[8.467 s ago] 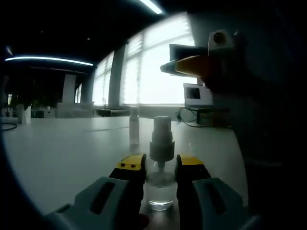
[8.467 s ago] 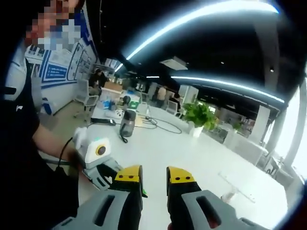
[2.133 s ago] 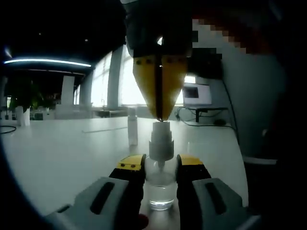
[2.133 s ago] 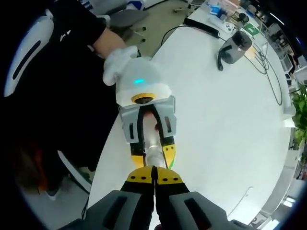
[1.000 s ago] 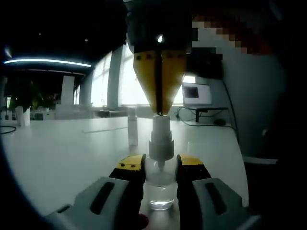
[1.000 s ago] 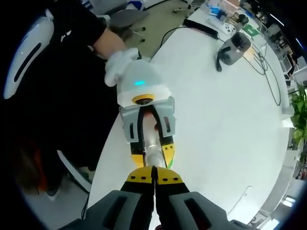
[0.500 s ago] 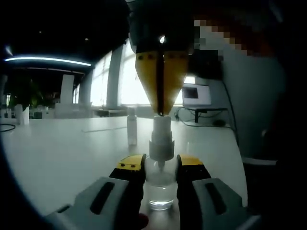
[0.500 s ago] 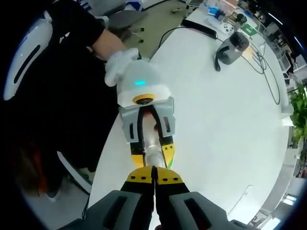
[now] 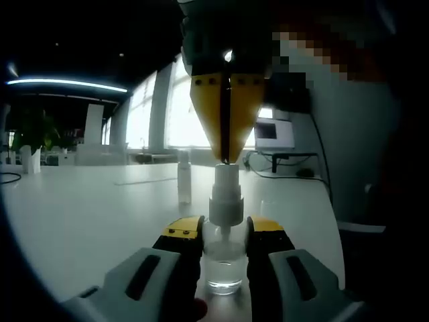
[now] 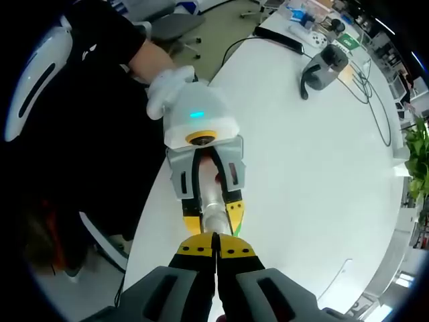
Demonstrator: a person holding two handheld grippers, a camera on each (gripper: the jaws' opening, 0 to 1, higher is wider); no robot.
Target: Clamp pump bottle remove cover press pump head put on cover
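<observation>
A clear pump bottle (image 9: 224,263) stands on the white table (image 9: 80,221), and my left gripper (image 9: 224,229) is shut on its body. Its white pump head (image 9: 226,196) rises above the jaws. My right gripper (image 9: 225,158) comes down from above, shut, with its yellow tips resting on top of the pump head. The clear cover (image 9: 184,178) stands upright on the table behind, to the left. In the right gripper view, my right gripper (image 10: 216,250) points straight down at the bottle (image 10: 211,202) in my left gripper (image 10: 213,225).
The table edge (image 10: 151,201) runs close beside the bottle, with the person's dark clothes and gloved hand (image 10: 166,88) past it. A grey device (image 10: 325,67) with cables lies far across the table. A monitor (image 9: 275,134) stands behind.
Since 8.5 s ago my right gripper has shut and come down onto the pump head. Over the last second both grippers and the bottle have stayed nearly still.
</observation>
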